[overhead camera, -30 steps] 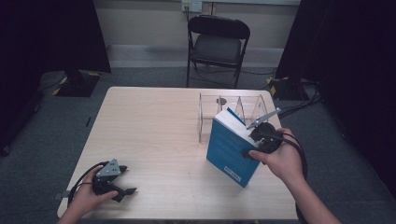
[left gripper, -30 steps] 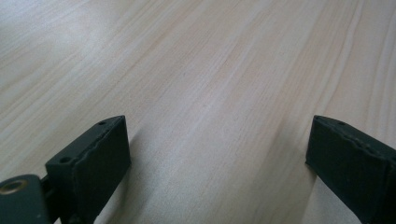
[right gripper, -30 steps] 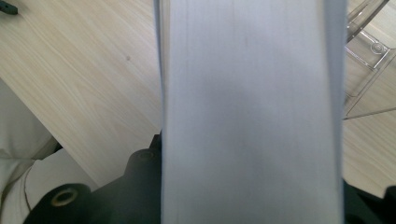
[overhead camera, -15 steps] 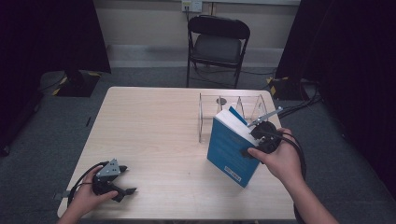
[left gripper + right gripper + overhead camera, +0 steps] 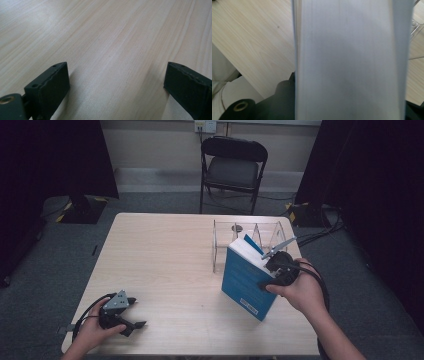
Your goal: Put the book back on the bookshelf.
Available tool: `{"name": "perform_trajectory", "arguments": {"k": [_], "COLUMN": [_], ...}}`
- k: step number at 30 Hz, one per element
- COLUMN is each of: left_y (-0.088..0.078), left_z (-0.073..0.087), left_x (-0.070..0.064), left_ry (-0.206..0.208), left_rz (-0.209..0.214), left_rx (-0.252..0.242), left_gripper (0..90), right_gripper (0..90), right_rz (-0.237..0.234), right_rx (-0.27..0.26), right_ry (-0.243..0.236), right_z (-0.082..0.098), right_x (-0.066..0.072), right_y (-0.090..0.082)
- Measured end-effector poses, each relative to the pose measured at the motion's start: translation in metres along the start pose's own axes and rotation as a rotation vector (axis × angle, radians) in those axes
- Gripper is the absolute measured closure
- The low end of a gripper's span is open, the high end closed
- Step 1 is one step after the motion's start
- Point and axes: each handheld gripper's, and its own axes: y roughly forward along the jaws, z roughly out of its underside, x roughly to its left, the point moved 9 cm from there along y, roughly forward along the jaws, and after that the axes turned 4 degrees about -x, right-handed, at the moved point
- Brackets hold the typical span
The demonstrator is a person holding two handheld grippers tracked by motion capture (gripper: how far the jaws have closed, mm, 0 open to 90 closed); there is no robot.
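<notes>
With its jaws easing apart around the page edge, the right gripper (image 5: 270,270) props the thick blue-covered paperback book (image 5: 247,282) upright beside the clear acrylic divider rack (image 5: 220,240), probably for slotting. Left gripper (image 5: 131,319) rests spread wide on the pale wooden table (image 5: 165,255), holding nothing.

Blue book (image 5: 246,282) cover label: print too small to read.

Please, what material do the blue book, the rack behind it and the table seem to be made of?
Blue book: paper pages between a smooth card cover, judging by the white page block.
Rack: probably clear acrylic, since the table shows through its dividers.
Table: pale wood or a wood-look laminate, matte, with grain lines.
</notes>
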Motion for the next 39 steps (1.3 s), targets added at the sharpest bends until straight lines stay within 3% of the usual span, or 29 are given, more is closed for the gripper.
{"name": "perform_trajectory", "arguments": {"k": [8, 13, 14, 19, 28, 33, 39], "left_y": [0.000, 0.000, 0.000, 0.000, 0.000, 0.000, 0.000], "left_z": [0.000, 0.000, 0.000, 0.000, 0.000, 0.000, 0.000], "left_x": [0.000, 0.000, 0.000, 0.000, 0.000, 0.000, 0.000], "left_ry": [-0.001, 0.000, -0.001, 0.000, 0.000, -0.004, -0.003], "left_rz": [0.000, 0.000, 0.000, 0.000, 0.000, 0.000, -0.001], "left_rx": [0.000, 0.000, 0.000, -0.001, 0.000, 0.005, 0.005], "left_gripper": [5.7, 5.7, 5.7, 5.7, 5.7, 5.6, 5.5], "right_gripper": [53.5, 57.2, 58.2, 61.0, 61.8, 61.8, 61.8], "right_rz": [0.022, 0.027, 0.016, 0.020, 0.012, -0.021, -0.006], "right_rx": [0.003, 0.011, 0.015, 0.014, 0.013, 0.027, 0.034], "right_ry": [0.004, -0.012, 0.006, 0.005, 0.056, 0.069, 0.092], "right_z": [-0.005, -0.006, -0.006, -0.006, -0.006, -0.010, -0.015], "right_x": [-0.004, -0.005, -0.004, 0.001, 0.001, 0.004, 0.001], "right_y": [0.003, 0.004, 0.004, 0.003, 0.002, 0.000, 0.000]}}
